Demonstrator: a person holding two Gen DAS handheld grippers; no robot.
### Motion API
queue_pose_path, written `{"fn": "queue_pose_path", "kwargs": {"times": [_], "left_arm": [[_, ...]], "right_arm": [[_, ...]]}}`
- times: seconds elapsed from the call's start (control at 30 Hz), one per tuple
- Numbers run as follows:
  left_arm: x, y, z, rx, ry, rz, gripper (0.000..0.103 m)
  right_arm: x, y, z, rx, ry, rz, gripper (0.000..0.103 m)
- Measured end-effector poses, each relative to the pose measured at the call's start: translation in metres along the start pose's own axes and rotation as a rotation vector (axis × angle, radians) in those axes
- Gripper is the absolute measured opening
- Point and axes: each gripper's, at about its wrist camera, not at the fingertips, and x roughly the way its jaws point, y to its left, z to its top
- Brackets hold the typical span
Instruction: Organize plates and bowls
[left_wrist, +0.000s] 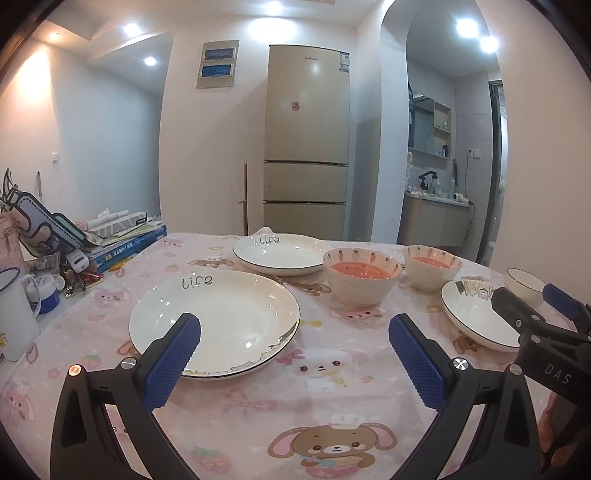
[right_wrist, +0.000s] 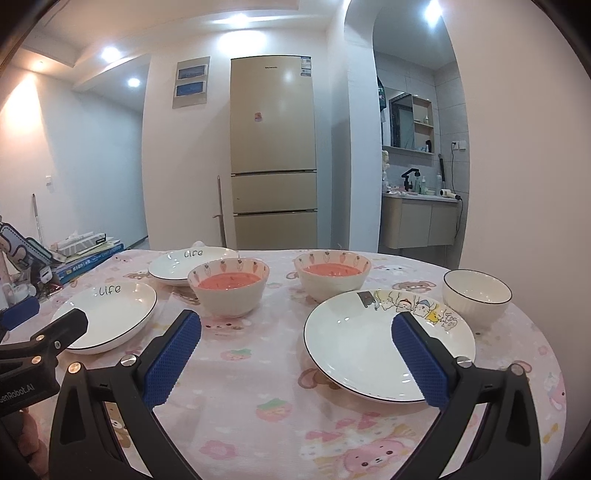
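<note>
On the pink cartoon tablecloth lie two white plates marked "Life": the near one (left_wrist: 221, 317) (right_wrist: 110, 314) and the far one (left_wrist: 280, 253) (right_wrist: 181, 266). Two carrot-pattern bowls with orange insides (left_wrist: 362, 275) (left_wrist: 432, 266) (right_wrist: 229, 288) (right_wrist: 332, 275) stand mid-table. A plate with cartoon figures (left_wrist: 476, 317) (right_wrist: 376, 339) and a plain white bowl (left_wrist: 522, 282) (right_wrist: 476, 291) sit at the right. My left gripper (left_wrist: 295, 332) is open, its left finger over the near plate's edge. My right gripper (right_wrist: 295, 332) is open, its right finger over the cartoon plate.
Books, a tissue box, a bag and a white enamel mug (left_wrist: 14, 314) crowd the table's left side (left_wrist: 110, 243). A tall beige fridge (left_wrist: 306, 144) stands behind the table. A washbasin alcove (left_wrist: 436, 206) lies at the back right. The table's round edge (right_wrist: 546, 332) curves off right.
</note>
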Motion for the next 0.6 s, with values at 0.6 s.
{"fn": "queue_pose_path", "kwargs": {"times": [0.6], "left_arm": [[-0.022,-0.014,0.003,0.050,-0.077,0.057,0.103]], "right_arm": [[-0.012,-0.009,0.003,0.038,-0.006,-0.034,0.103]]}}
